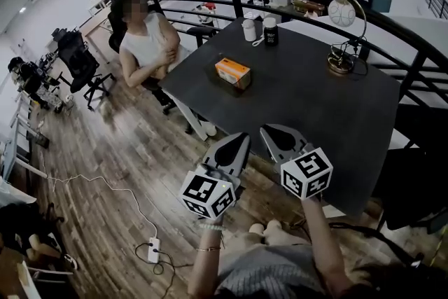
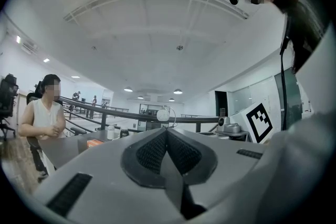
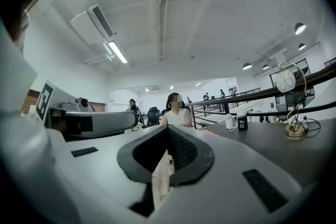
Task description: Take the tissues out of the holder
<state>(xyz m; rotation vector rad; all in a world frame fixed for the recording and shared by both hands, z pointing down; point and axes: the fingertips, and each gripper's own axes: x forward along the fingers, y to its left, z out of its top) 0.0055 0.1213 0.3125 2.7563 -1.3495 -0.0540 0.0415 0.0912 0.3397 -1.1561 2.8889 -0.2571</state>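
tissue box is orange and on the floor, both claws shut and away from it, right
No: the head view shows the orange tissue box on the table, not the floor. Left claw and right claw are shut, away from it.

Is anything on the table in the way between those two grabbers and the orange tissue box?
Nothing visible. Only bare table lies between the left gripper, the right gripper and the tissue box; the white cup, black cup and lamp stand farther back.

Right gripper (image 3: 168, 131), jaws together; dark table (image 3: 294, 150) beyond
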